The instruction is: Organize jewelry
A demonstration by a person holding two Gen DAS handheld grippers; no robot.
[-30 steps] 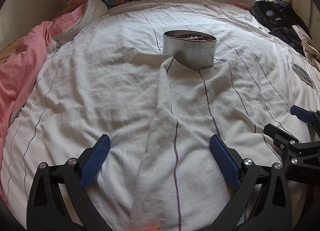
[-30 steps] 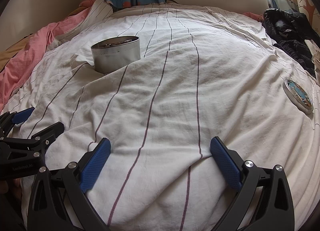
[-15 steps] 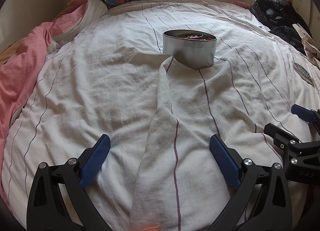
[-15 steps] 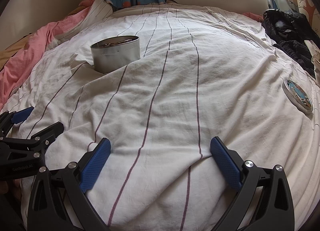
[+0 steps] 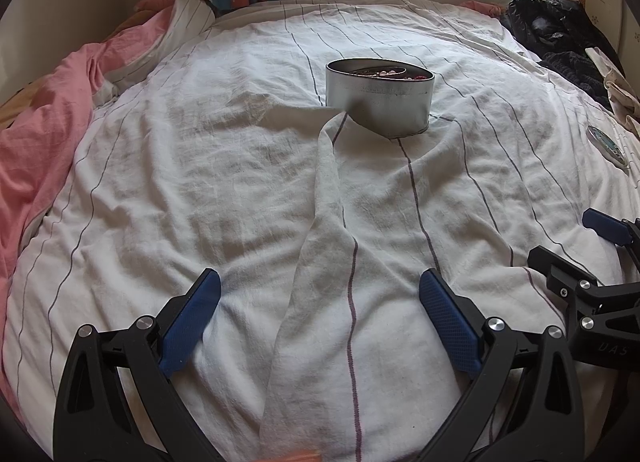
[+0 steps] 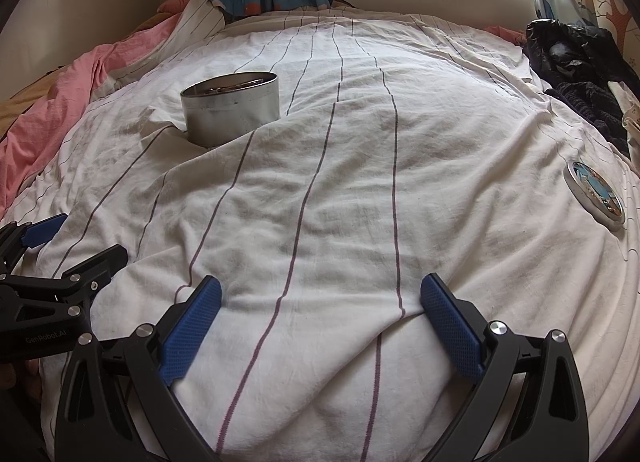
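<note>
The left gripper (image 5: pixel 320 294) is hovering low over the near edge of the bed, its blue-padded fingers (image 5: pixel 188 326) spread wide and gripping nothing. Just beside it, the right gripper (image 6: pixel 320 298) is hovering at the same edge with its fingers equally wide apart and empty. Each gripper is showing at the border of the other's view.

Both are pointing across the white striped sheet (image 6: pixel 340 202), which is lying wrinkled over the bed, with a long fold (image 5: pixel 324 222) running from the near edge toward the middle.

Past that fold, near the middle of the bed, the round metal tin (image 5: pixel 380 96) is sitting upright and uncovered, with beads and small jewelry pieces (image 5: pixel 384 72) showing inside its rim. The fold is hiding part of its base.

Well apart from it, toward the right edge of the bed, the round lid (image 6: pixel 596 194) with a blue picture is lying on the sheet.

At the far right corner, dark clothing (image 6: pixel 576 62) is lying piled. A pink blanket (image 5: pixel 36 134) is bunching along the left edge.
</note>
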